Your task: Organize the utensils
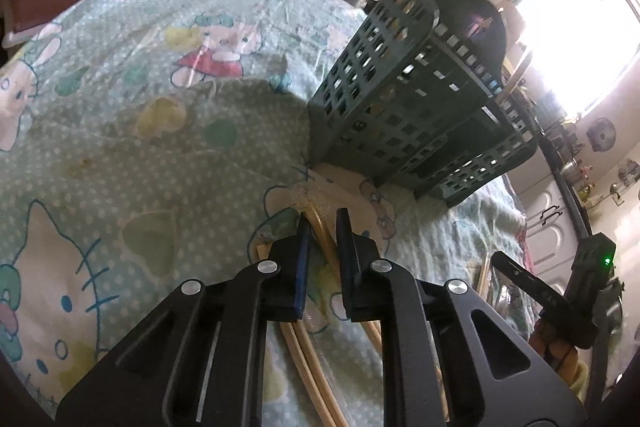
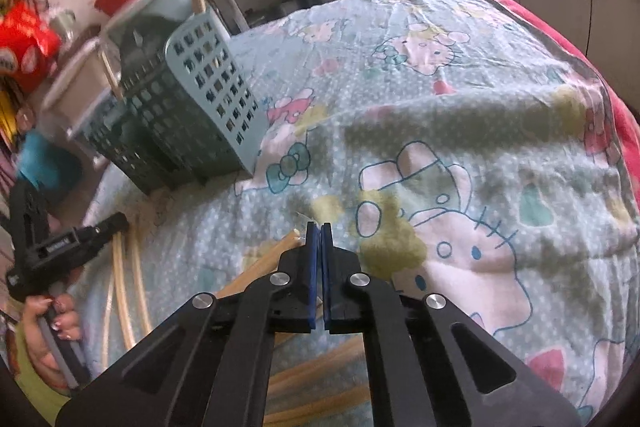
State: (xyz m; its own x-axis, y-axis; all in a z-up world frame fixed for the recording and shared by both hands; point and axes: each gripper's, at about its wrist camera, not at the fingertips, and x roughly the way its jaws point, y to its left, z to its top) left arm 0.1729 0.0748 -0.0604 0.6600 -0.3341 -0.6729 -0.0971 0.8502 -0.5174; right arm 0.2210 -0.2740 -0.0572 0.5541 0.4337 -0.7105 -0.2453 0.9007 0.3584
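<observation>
Setting: we are working over a table covered with a pale green cartoon-cat cloth, kitchen cabinets and shelves behind it.

Basket: a dark green perforated utensil basket stands upright on the cloth, beyond both grippers; in the right wrist view the same basket sits at the upper left, with a wooden stick rising out of it.

Left gripper: our left gripper points down at the cloth just short of the basket's base. Its jaws are drawn in narrow, with a small gap between the blue pads.

Chopsticks at the left jaws: pale wooden chopsticks run lengthwise through that gap, their tips poking out just ahead of the fingertips and their shafts trailing back under the gripper body. The pads sit right against them, so we read this as a grip on the chopsticks.

Right gripper: our right gripper has its blue pads pressed together with only a hairline between them.

Wood at the right jaws: a wooden utensil handle lies slanted on the cloth, its blunt end just left of the closed fingertips and the rest passing beneath the gripper. We cannot tell whether the pads pinch any of it.

Other view of the left side: a hand holds the left gripper at the far left, chopsticks lying beside it.
</observation>
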